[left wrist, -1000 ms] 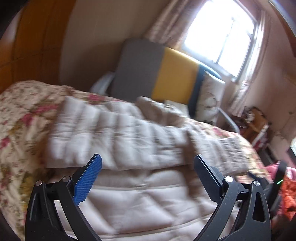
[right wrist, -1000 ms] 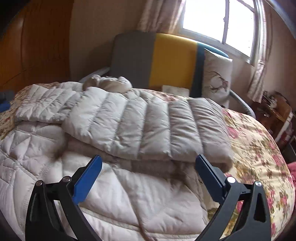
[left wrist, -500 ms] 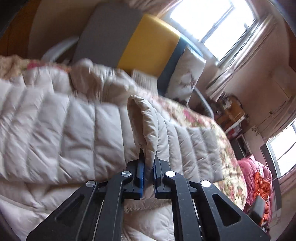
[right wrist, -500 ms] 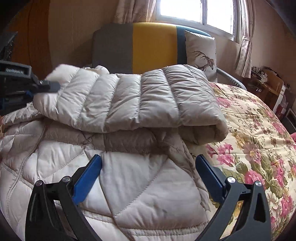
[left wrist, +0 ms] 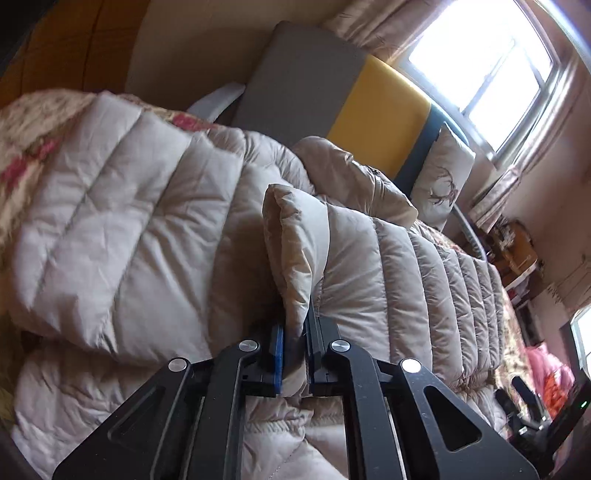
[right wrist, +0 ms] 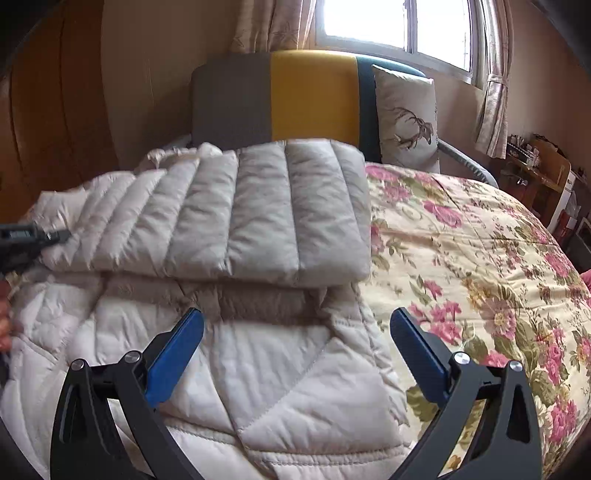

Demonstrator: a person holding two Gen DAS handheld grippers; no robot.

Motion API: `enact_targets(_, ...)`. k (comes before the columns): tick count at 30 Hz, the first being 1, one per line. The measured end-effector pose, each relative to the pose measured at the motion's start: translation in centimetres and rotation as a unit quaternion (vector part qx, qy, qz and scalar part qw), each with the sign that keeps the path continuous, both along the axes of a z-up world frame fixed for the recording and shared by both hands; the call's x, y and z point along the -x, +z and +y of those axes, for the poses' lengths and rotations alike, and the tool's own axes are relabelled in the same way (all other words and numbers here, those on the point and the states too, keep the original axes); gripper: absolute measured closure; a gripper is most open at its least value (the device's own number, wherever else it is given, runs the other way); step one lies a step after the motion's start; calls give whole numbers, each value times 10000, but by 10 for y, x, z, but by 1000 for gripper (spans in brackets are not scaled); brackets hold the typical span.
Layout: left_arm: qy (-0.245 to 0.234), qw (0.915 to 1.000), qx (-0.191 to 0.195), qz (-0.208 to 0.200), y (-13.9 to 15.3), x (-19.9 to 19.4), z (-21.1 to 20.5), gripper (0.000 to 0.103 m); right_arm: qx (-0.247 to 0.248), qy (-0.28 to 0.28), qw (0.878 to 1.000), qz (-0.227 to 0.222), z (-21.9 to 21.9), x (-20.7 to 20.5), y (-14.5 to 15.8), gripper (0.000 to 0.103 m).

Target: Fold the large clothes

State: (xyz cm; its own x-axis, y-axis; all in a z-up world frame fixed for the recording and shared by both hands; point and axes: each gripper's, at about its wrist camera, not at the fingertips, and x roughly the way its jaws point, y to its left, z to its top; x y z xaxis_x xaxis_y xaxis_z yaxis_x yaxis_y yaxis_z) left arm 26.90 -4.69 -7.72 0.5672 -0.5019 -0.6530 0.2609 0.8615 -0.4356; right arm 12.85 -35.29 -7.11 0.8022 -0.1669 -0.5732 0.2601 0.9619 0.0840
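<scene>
A large beige quilted down coat (right wrist: 229, 229) lies on the bed, its upper part folded over its lower part. My left gripper (left wrist: 293, 350) is shut on a pinched fold of the coat (left wrist: 291, 236) at the folded layer's left end. In the right wrist view that left gripper (right wrist: 40, 236) shows at the left edge, gripping the coat's corner. My right gripper (right wrist: 295, 347) stands open above the coat's lower part (right wrist: 258, 376), with nothing between its blue pads (right wrist: 173, 350).
The bed carries a floral quilt (right wrist: 480, 258) on the right. Behind the bed stands a grey, yellow and blue headboard (right wrist: 288, 96) with a deer-print cushion (right wrist: 406, 118). A cluttered shelf (right wrist: 543, 173) and a window (right wrist: 399, 22) lie at the right rear.
My left gripper went from wide open to shut on the coat's edge and sank with it. The right gripper drifted sideways and stayed open; the folded layer now lies flatter.
</scene>
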Motion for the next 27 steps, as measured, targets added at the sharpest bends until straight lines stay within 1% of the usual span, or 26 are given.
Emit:
enact_targets(1, 1, 10000, 56, 3, -3, 0, 1, 97, 0, -60, 9999, -125, -6, -6, 9, 2)
enact_targets(3, -16, 10000, 65, 19, -7, -3, 2, 97, 177, -273, 9994, -120, -15, -26, 22, 2)
enact_targets(6, -22, 10000, -31, 19, -3, -5, 0, 97, 434, -498, 9977, 132, -31, -70, 21, 2)
enact_targets(8, -19, 9999, -135, -73, 5, -9, -3, 97, 439, -660, 9956, 494, -44, -100, 8, 2)
enact_targets(10, 8, 9993, -360, -109, 8, -14, -8, 97, 243, -853, 9925, 840, -58, -120, -9, 2)
enact_targets(11, -4, 9991, -424, -91, 6, -16, -10, 97, 60, -861, 9911, 1017, -64, -127, -19, 2)
enact_targets(13, -70, 9982, -594, -103, -3, -18, -15, 96, -334, -730, 9895, 1204, -72, -134, -40, 2)
enact_targets(14, -99, 9976, -674, -137, -8, -18, -17, 96, -431, -703, 9887, 1255, -74, -136, -47, 2)
enact_targets(17, -131, 9967, -771, -206, -18, -19, -22, 94, -625, -654, 9868, 1342, -81, -141, -53, 2)
enact_targets(20, -162, 9971, -719, -201, -16, -20, -20, 94, -632, -652, 9869, 1334, -82, -138, -51, 2)
enact_targets(21, -163, 9974, -675, -189, -13, -19, -18, 92, -706, -646, 9863, 1345, -84, -136, -50, 2)
enact_targets(22, -160, 9979, -621, -133, -7, -16, -12, 84, -824, -674, 9849, 1365, -88, -132, -46, 2)
enact_targets(23, -158, 9983, -558, -64, -2, -12, -7, 72, -937, -749, 9831, 1383, -93, -125, -43, 2)
enact_targets(24, -148, 9989, -442, -11, 3, -7, -2, 63, -1076, -812, 9815, 1363, -96, -118, -38, 2)
enact_targets(25, -117, 9995, -287, -56, 11, 4, 9, 42, -1284, -822, 9804, 1248, -99, -105, -31, 2)
enact_targets(26, -62, 9995, -241, -172, 18, 13, 15, 29, -1496, -814, 9794, 1087, -101, -92, -24, 2)
enact_targets(27, 3, 9991, -263, -318, 24, 23, 22, 27, -1684, -820, 9779, 925, -104, -76, -18, 2)
